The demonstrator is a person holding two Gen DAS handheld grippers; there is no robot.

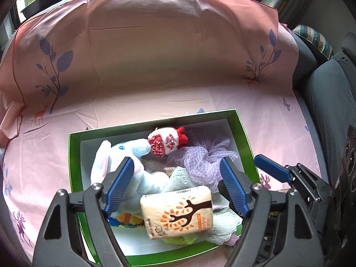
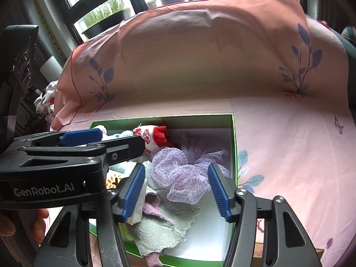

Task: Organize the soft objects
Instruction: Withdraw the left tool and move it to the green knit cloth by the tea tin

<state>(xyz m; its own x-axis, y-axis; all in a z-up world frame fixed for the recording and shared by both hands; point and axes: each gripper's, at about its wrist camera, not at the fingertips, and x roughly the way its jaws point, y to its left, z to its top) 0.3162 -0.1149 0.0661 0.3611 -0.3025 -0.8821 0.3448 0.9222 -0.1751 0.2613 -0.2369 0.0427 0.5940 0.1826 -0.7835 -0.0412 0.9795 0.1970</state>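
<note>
**Box loaded, both tongs spread and empty**

I'm seeing the soft stuff sitting inside the green box (image 1: 74, 178), which is resting on the pink sheet (image 1: 155, 102): tissue pack (image 1: 178, 211) lying on top of the grey towel (image 1: 222, 220), blue plush elephant (image 1: 124, 153) along the left side, red-and-white knit toy (image 1: 166, 142) touching its trunk at the back wall, purple mesh pouf (image 1: 200, 162) toward the right.

Left tongs (image 1: 178, 184) are hanging spread above the tissue pack, nothing between the pads. Right tongs (image 2: 175, 191) are spread too, hovering over the pouf and towel, gripping nothing.

My read: I'm releasing and backing out. To do it cleanly I'm keeping the jaws wide and lifting straight up so the ribbed pads aren't snagging mesh or towel loops. The two tools are sitting just beside each other, so I'm separating them sideways only once clear of the rim.
</note>
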